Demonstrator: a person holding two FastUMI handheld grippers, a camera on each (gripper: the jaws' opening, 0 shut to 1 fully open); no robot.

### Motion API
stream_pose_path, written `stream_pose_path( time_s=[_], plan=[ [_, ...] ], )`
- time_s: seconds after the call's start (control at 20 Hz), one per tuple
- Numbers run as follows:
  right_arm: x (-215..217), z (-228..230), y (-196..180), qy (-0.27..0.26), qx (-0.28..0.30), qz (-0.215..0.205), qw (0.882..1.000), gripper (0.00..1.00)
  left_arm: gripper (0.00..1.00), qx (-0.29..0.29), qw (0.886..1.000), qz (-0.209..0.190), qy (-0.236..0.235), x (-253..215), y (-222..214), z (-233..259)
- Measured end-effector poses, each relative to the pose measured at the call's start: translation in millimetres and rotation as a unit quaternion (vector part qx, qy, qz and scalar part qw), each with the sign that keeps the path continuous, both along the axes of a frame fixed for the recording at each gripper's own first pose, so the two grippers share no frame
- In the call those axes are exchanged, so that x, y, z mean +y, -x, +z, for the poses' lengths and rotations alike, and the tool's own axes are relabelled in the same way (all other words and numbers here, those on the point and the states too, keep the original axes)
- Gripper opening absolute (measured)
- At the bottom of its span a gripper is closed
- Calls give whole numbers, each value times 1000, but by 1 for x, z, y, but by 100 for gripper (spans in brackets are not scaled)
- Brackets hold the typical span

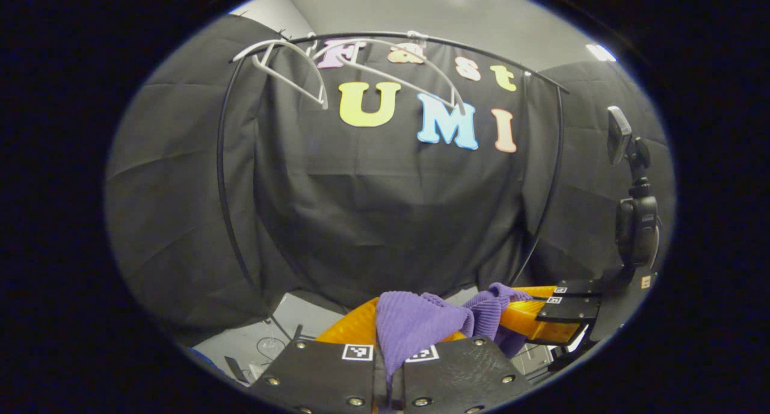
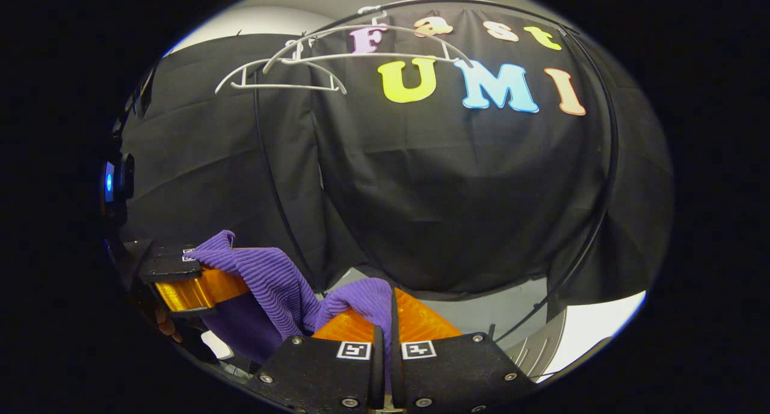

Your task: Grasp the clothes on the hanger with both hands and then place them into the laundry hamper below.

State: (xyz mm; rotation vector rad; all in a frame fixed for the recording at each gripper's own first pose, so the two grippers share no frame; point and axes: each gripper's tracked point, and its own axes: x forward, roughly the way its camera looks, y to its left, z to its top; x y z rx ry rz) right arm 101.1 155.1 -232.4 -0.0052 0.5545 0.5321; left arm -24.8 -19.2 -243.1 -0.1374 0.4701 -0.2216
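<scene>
Nearest, the left gripper [image 1: 388,366] and the right gripper [image 2: 385,348] each have their fingers clenched on a fold of the purple garment [image 1: 415,324], which sags between them, so I'd judge the grasp done and the garment already off its hanger. The lowering into the hamper is left, and I cannot see the hamper from here. Beyond and above the fingers, two bare white hangers [image 2: 283,71] dangle from the black rail [image 1: 421,40], well clear of the cloth.
</scene>
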Motion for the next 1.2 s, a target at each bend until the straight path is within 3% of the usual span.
stream_pose_path(
  time_s=[0.45,0.65,0.7,0.75,0.85,1.0,1.05,1.1,1.15,1.2],
  plan=[
    [-23,-92,25,84,93,-5,992,5,0,125,992,10,-32,-10,8,-104],
    [-26,-121,41,104,124,1,987,9,1,161,986,-3,-46,-27,6,-125],
    [-28,-125,44,108,130,2,986,12,6,168,984,-3,-55,-26,5,-128],
    [-28,-129,47,107,132,4,985,8,18,171,984,-5,-57,-27,9,-134],
    [-32,-134,55,116,137,7,984,30,42,168,984,-2,-58,-26,10,-134],
    [-31,-128,55,112,125,6,986,85,78,157,986,10,-58,-17,14,-124],
    [-32,-126,54,113,121,5,986,90,81,154,986,14,-59,-14,17,-122],
    [-33,-123,52,113,117,2,987,94,96,150,987,17,-60,-11,16,-121],
    [-33,-119,51,112,112,-1,987,94,91,146,987,21,-60,-10,14,-117],
    [-34,-115,50,109,109,-5,988,94,97,142,988,23,-59,-9,13,-112]
  ],
)
